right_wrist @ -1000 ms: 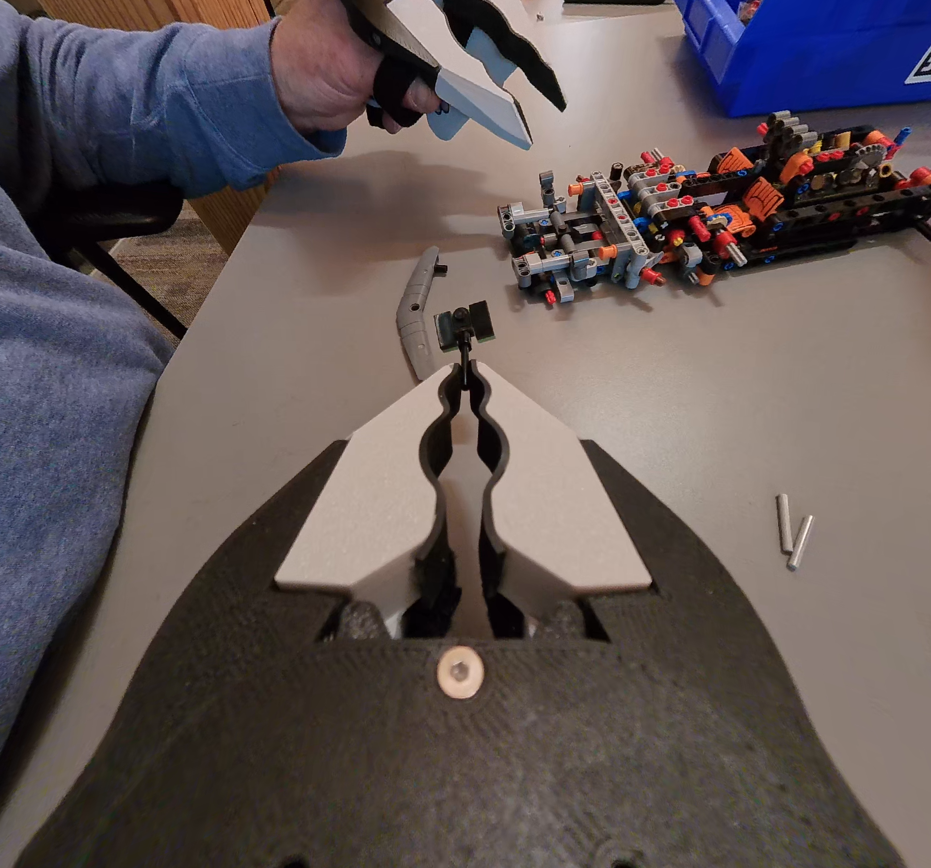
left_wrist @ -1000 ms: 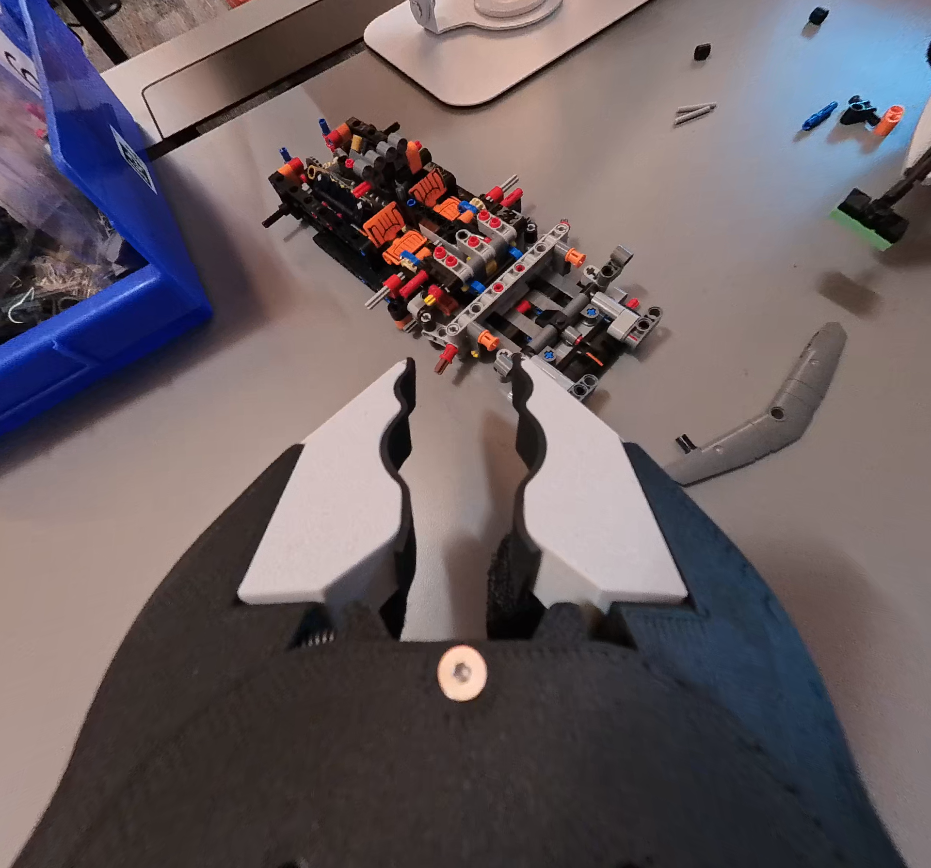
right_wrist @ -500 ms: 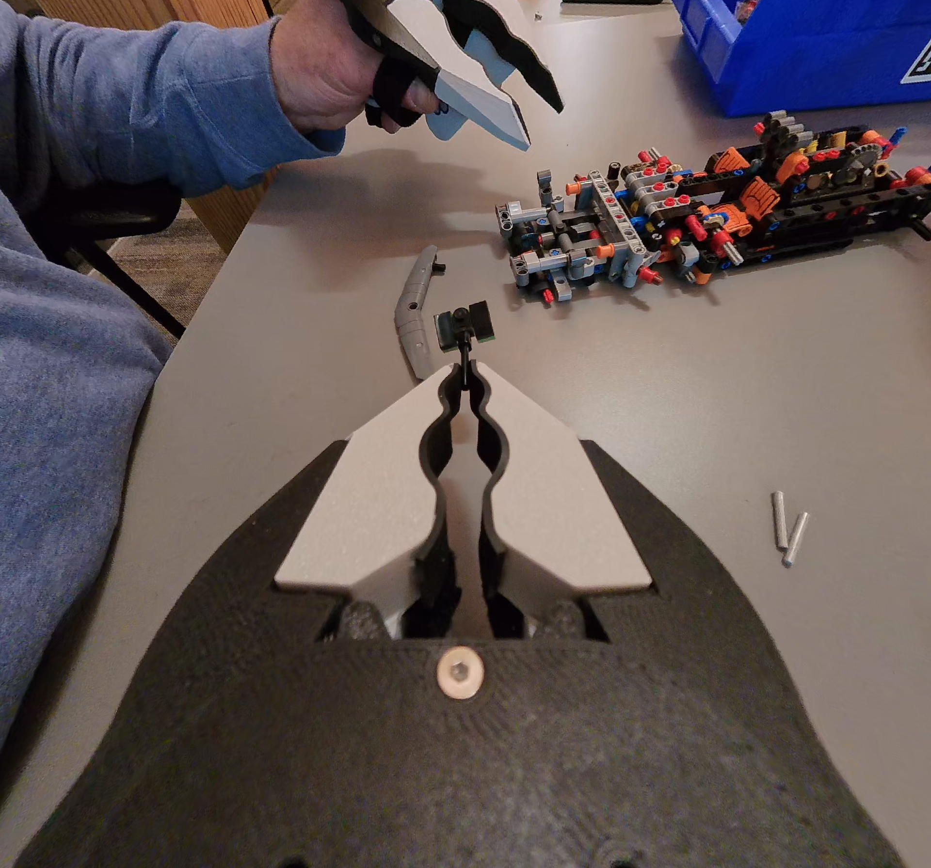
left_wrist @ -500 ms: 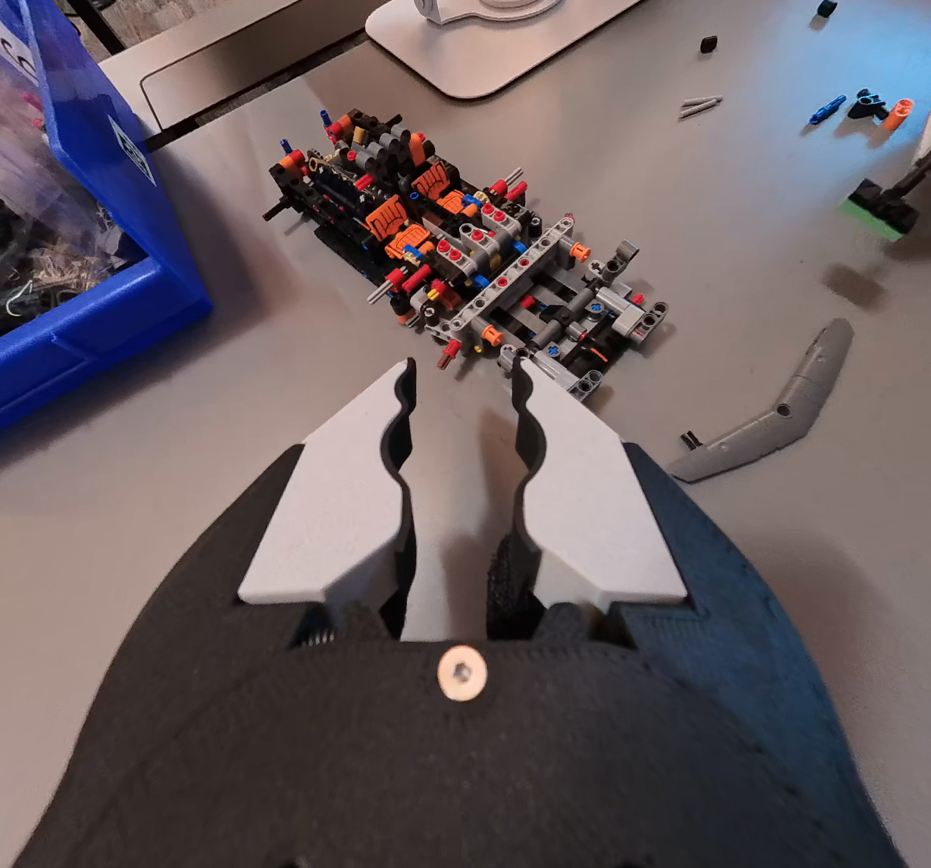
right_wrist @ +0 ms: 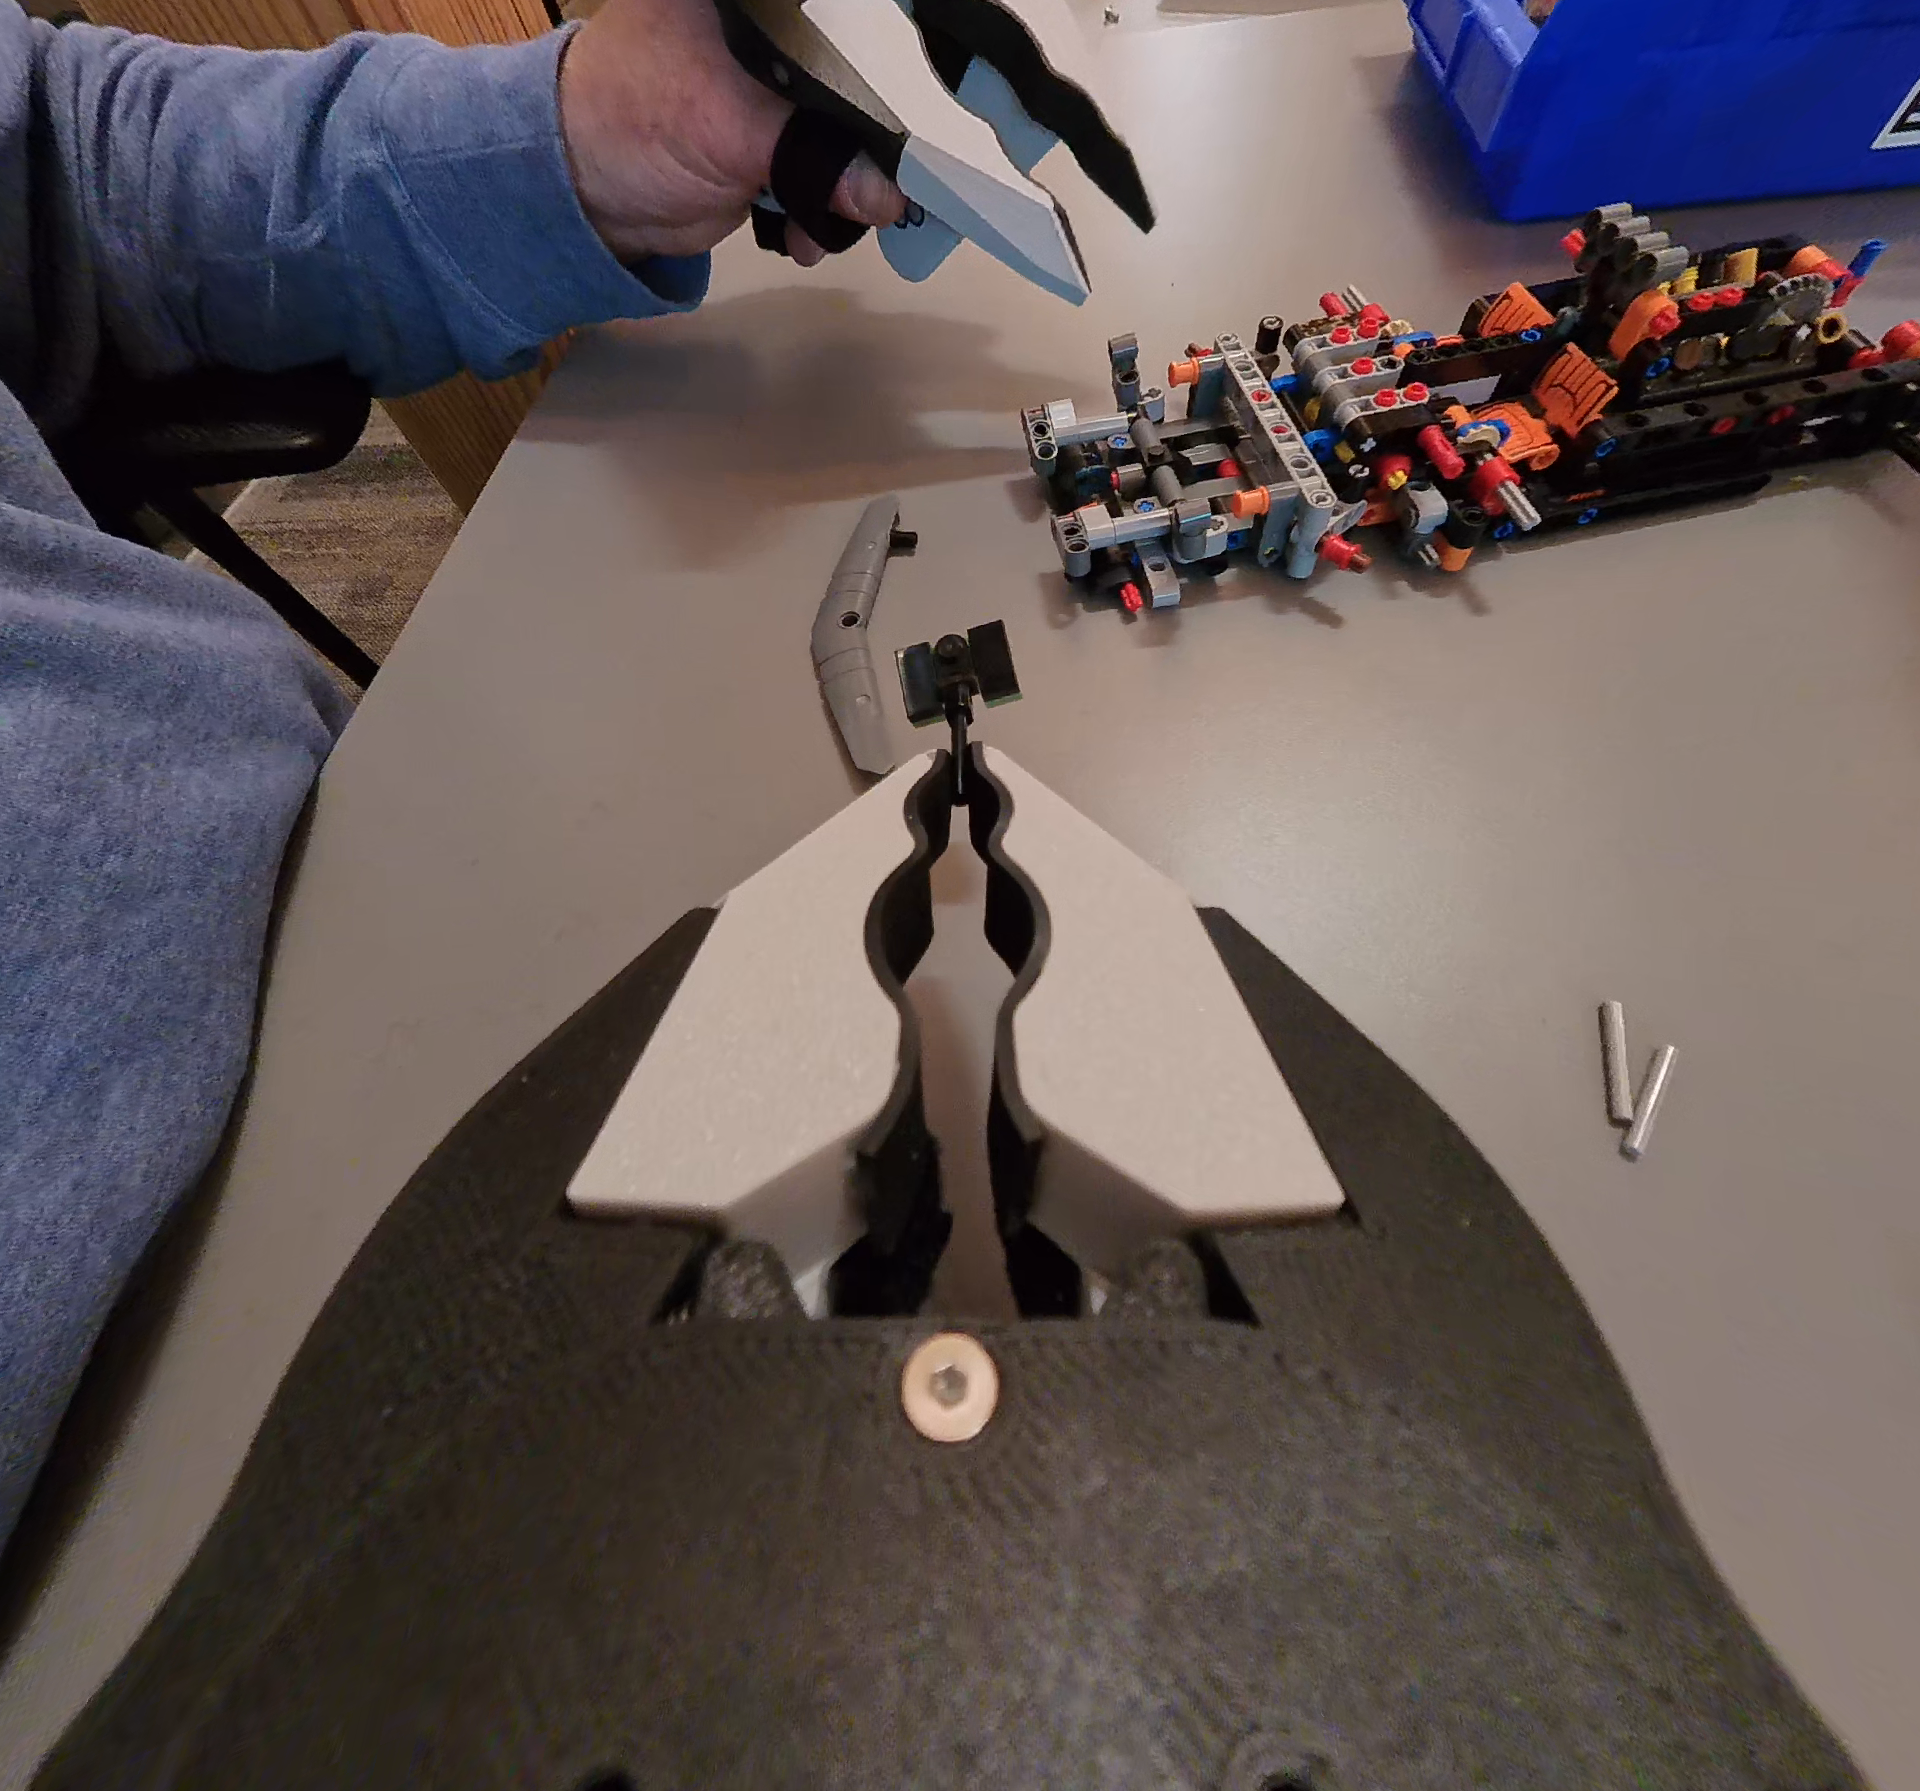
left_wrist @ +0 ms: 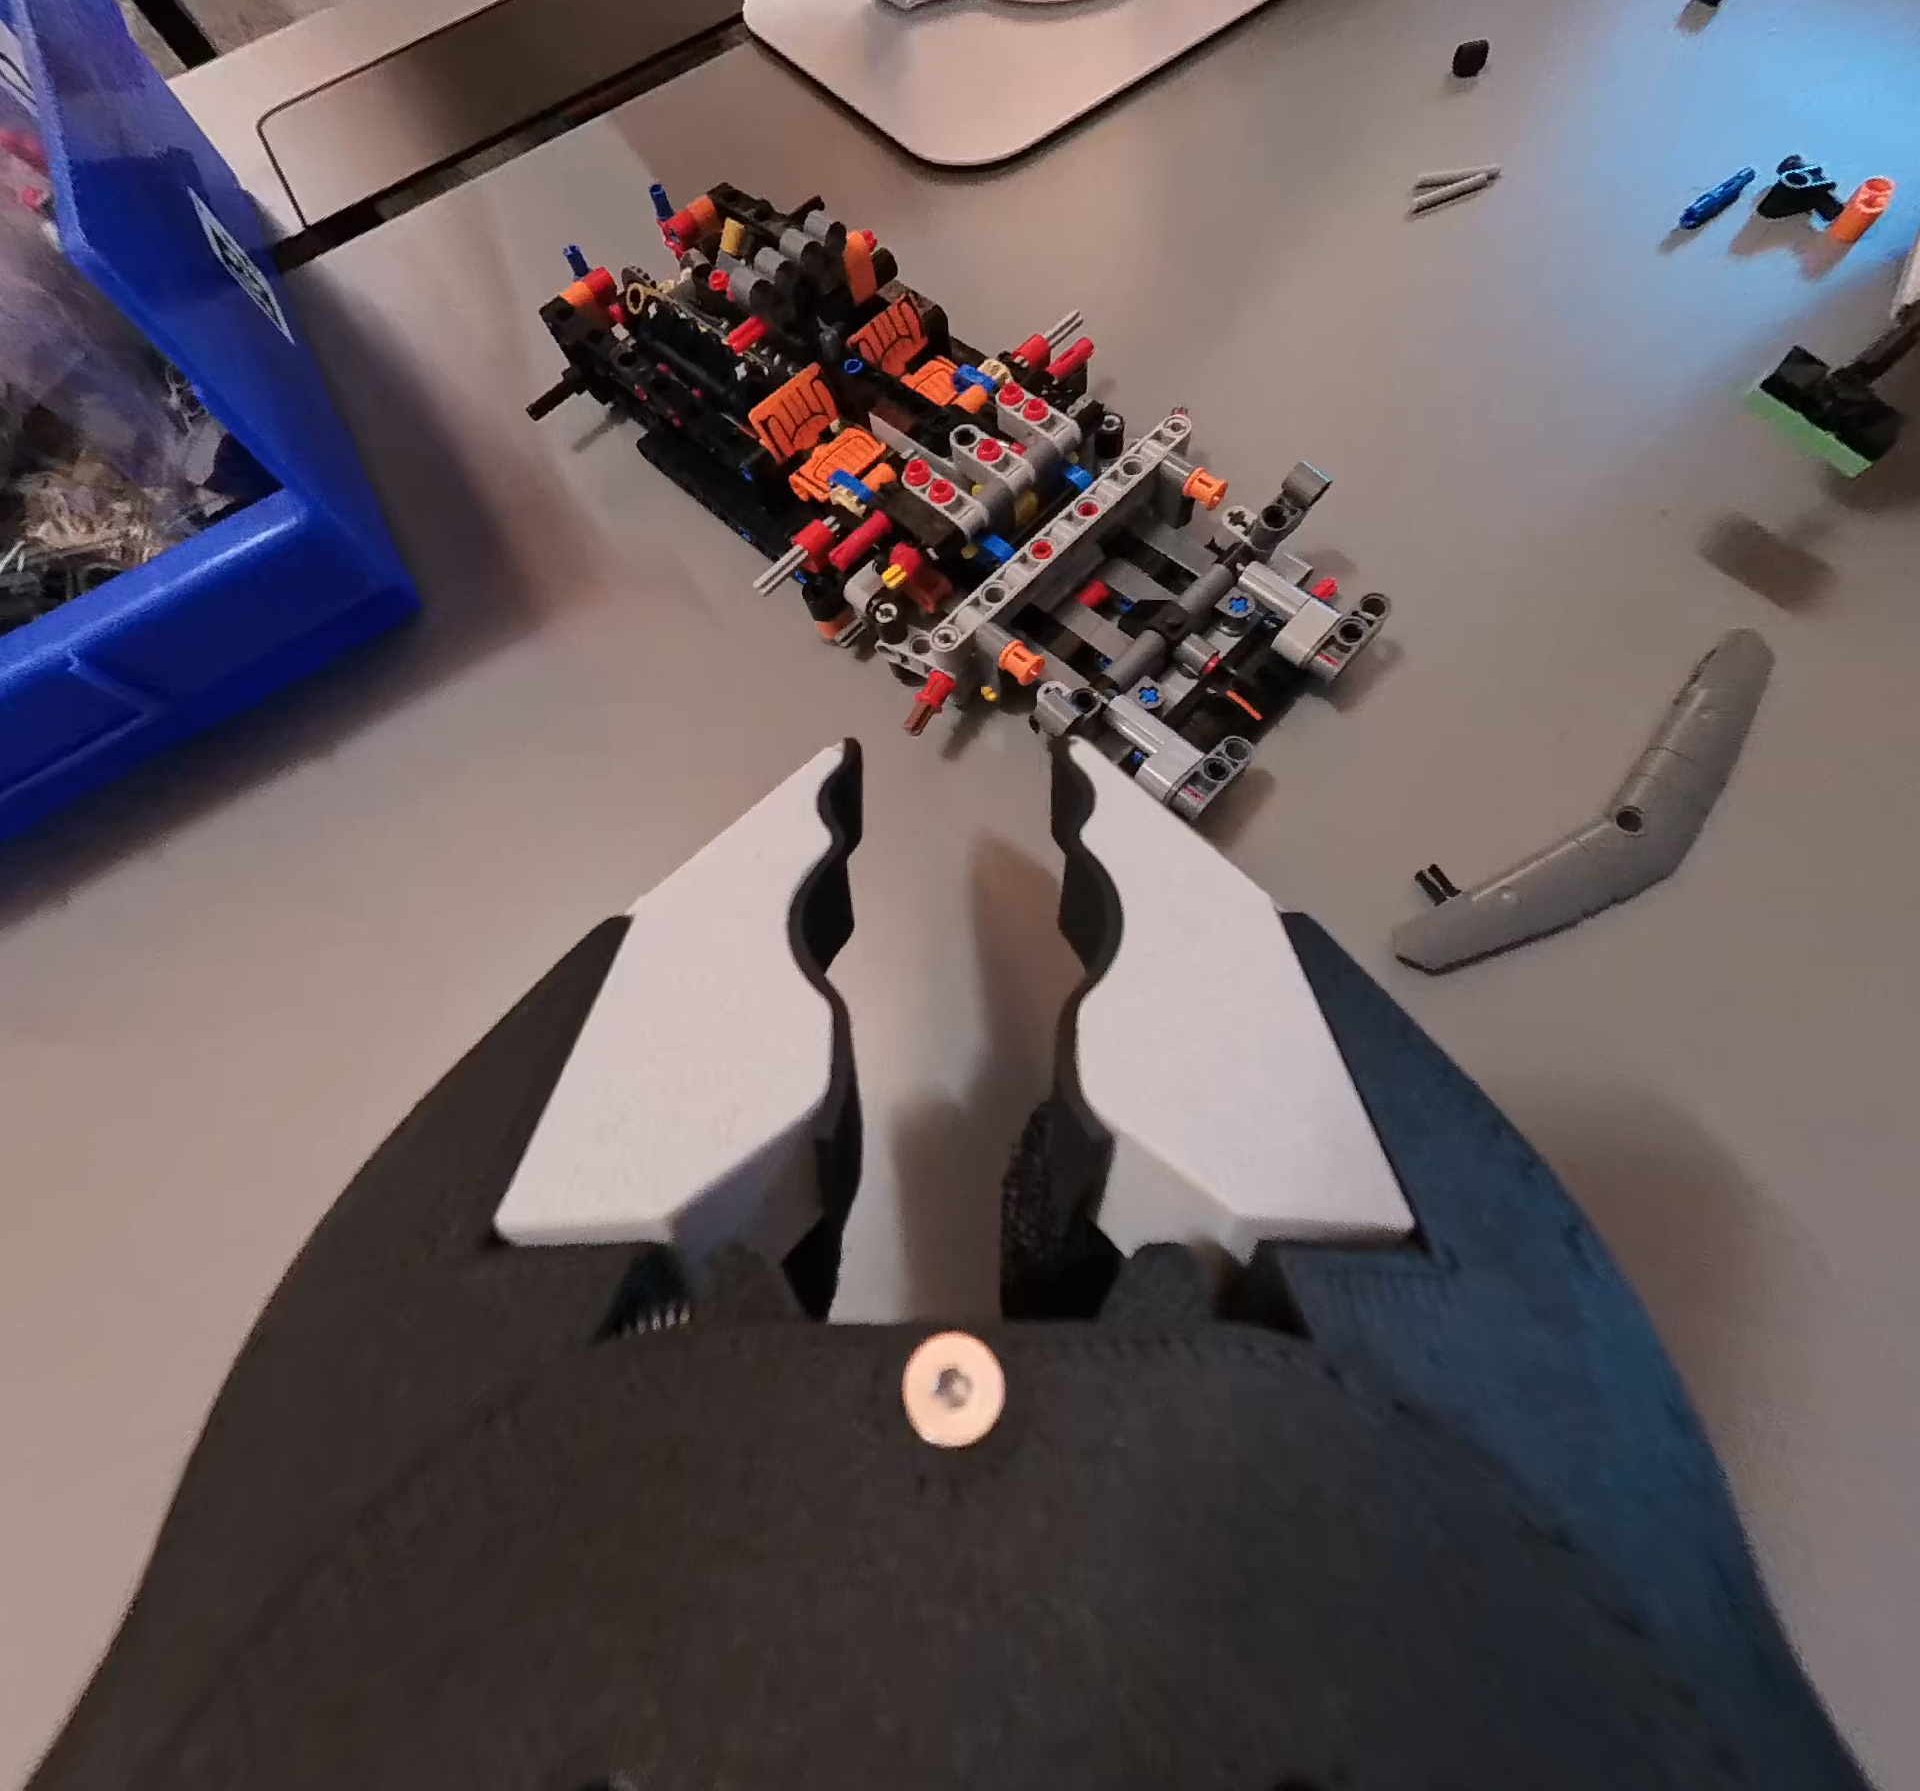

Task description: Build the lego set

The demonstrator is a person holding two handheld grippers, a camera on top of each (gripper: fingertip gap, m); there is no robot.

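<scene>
The partly built Lego chassis (left_wrist: 935, 484), black, grey and orange, lies flat on the grey table; it also shows in the right wrist view (right_wrist: 1455, 432). My left gripper (left_wrist: 954, 754) is open and empty, held above the table just short of the chassis's grey end; it shows in the right wrist view (right_wrist: 1101, 235) in a person's hand. My right gripper (right_wrist: 958, 773) is shut on the thin stem of a small black piece (right_wrist: 956, 676) with a green underside, seen in the left wrist view (left_wrist: 1823, 406) above the table. A bent grey panel (left_wrist: 1600, 827) lies beside it (right_wrist: 854, 650).
A blue parts bin (left_wrist: 156, 453) stands left of the chassis (right_wrist: 1683, 27). A monitor base (left_wrist: 1049, 6) sits behind it. Two grey axles (right_wrist: 1626, 1081) and small loose pieces (left_wrist: 1808, 198) lie on the table. The table edge and a blue sleeve (right_wrist: 312, 214) are at left. The tips of one gripper are about 20 cm away from the tips of the other.
My left gripper has drawn slightly back and up from the chassis. My right gripper stays shut on the small black piece, almost still.
</scene>
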